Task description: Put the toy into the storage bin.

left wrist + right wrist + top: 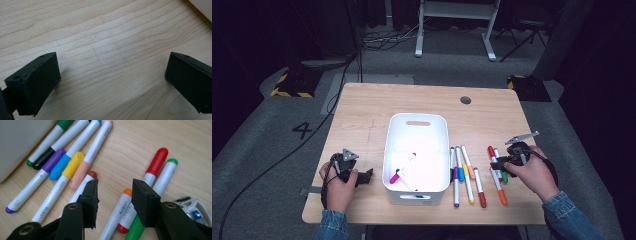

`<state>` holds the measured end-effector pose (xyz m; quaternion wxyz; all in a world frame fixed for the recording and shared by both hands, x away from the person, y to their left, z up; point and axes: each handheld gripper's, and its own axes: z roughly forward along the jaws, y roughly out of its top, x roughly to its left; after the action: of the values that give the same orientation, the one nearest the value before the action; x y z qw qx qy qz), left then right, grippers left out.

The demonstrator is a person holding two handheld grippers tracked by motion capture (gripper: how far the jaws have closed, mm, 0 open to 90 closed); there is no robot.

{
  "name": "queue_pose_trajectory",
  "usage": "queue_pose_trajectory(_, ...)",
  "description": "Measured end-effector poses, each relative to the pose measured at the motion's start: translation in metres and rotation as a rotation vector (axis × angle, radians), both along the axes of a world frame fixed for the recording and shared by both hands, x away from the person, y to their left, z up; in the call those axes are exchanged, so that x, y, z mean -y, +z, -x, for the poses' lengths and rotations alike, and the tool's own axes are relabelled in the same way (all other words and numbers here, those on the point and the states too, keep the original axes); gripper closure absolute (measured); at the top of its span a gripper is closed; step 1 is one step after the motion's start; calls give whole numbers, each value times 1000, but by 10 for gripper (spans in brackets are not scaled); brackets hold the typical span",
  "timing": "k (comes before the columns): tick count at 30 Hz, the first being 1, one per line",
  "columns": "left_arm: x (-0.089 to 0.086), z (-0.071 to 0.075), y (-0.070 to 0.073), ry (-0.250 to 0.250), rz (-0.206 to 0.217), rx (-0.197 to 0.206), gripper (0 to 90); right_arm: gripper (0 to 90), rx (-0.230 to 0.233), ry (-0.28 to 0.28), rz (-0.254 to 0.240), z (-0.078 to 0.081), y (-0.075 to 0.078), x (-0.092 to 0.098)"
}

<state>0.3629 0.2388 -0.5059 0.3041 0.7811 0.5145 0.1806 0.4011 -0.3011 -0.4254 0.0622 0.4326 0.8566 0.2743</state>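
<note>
1. The right tongs point(113, 195) are being held spread just above the worktop point(362, 115), with nothing pinched between the jaws.
2. An orange-capped marker point(117, 212) is lying between the two jaws, its cap end showing in the gap; whether it is being touched by a jaw cannot be told.
3. A red-capped marker point(153, 168) and a green-capped marker point(166, 173) are lying side by side just beyond the far jaw, touching each other.
4. In the high view, the right tongs point(499, 162) are being carried by the right hand point(534, 175) over this small group of markers, to the right of the white bin point(418, 122).
5. A second row of markers point(464, 172) is lying between the bin and that group, close to the bin's right wall.
6. A pink-capped marker point(402, 169) is resting inside the bin.
7. The left tongs point(112, 75) are being held wide apart over bare wood, with nothing between them, left of the bin.
</note>
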Motion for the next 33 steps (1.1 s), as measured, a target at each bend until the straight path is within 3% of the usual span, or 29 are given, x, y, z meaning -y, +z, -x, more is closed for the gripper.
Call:
queue_pose_trajectory(11, 0, 0, 0, 1, -3, -1, 0, 573, -56, 3, 34, 7, -24, 3)
queue_pose_trajectory(14, 0, 0, 0, 1, -3, 0, 0, 577, -53, 10, 57, 9, -29, 3)
queue_pose_trajectory(20, 0, 0, 0, 1, -3, 0, 0, 583, -54, 18, 43, 12, -33, -1)
queue_pose_trajectory(33, 0, 0, 0, 1, -2, -1, 0, 714, -70, 72, 105, 22, -43, -11)
